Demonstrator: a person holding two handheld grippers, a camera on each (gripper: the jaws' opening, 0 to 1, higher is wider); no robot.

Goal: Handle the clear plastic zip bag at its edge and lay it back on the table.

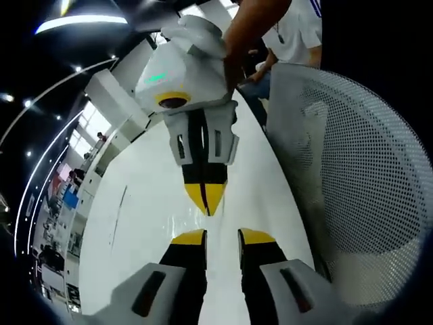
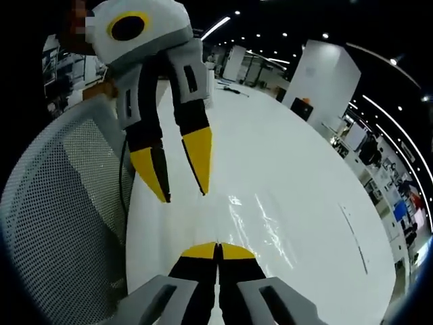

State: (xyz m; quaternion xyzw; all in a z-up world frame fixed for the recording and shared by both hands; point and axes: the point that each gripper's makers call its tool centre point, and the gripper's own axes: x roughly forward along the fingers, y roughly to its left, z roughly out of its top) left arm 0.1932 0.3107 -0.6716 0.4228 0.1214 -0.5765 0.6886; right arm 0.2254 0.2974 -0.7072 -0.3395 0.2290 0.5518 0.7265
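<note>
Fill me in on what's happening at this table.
A person holds a gripper in each hand, low over a white table. The left gripper is open. The right gripper is shut and faces it tip to tip. A glossy patch just ahead of the right gripper looks like the clear bag lying flat. I can't tell whether its edge is pinched. A mesh chair stands alongside.

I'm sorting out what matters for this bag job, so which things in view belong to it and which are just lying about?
In the job: clear zip bag, a glossy sheet lying on the white table; left gripper, jaws open; right gripper, jaws shut.

Lying about: white mesh chair; person in a white shirt.
</note>
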